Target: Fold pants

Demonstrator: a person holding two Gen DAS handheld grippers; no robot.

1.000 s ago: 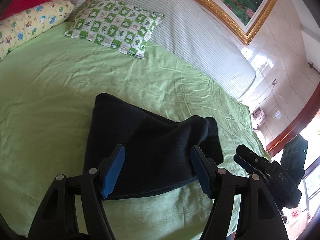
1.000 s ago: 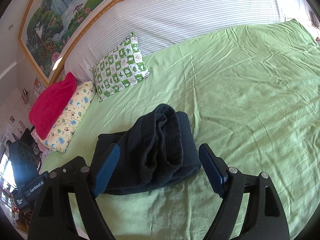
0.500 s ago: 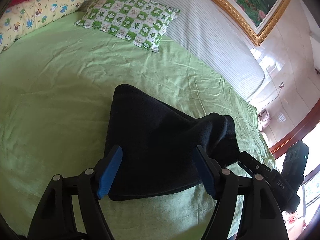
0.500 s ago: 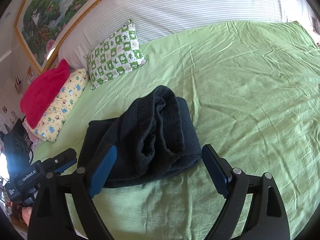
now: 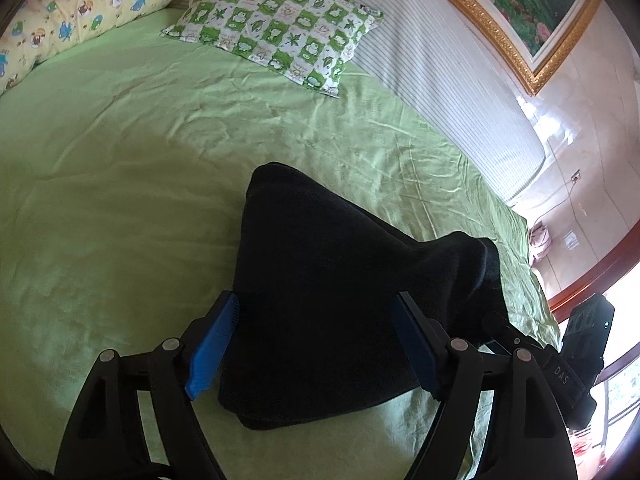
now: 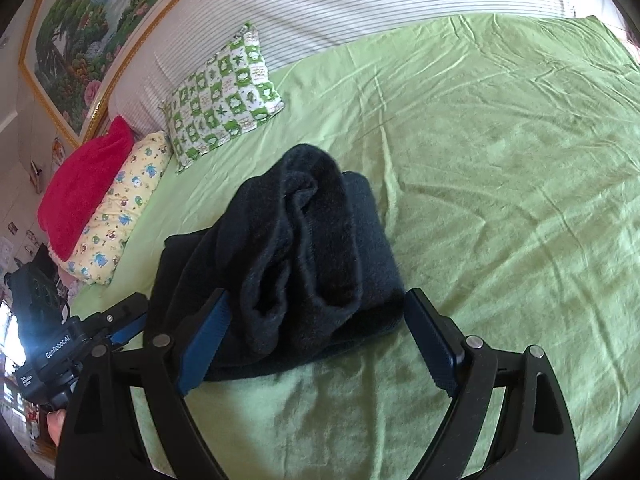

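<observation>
The black pants (image 5: 320,288) lie folded in a thick bundle on the green bed sheet (image 5: 120,184). In the right wrist view the pants (image 6: 304,256) show stacked layers with a raised hump at the far end. My left gripper (image 5: 320,344) is open, its blue pads either side of the bundle's near edge. My right gripper (image 6: 316,344) is open around the bundle's other end. Each gripper shows in the other's view: the right one (image 5: 560,368) at the far right, the left one (image 6: 80,340) at the far left.
A green-and-white checked pillow (image 5: 276,28) and a yellow cartoon pillow (image 5: 80,12) lie at the bed's head, a red pillow (image 6: 80,184) beside them. A striped headboard (image 6: 360,12) and framed painting (image 6: 92,28) stand behind. The bed edge runs close under both grippers.
Both grippers have moved closer in to the pants, which now sit between their open jaws. The bundle itself has not changed shape.
</observation>
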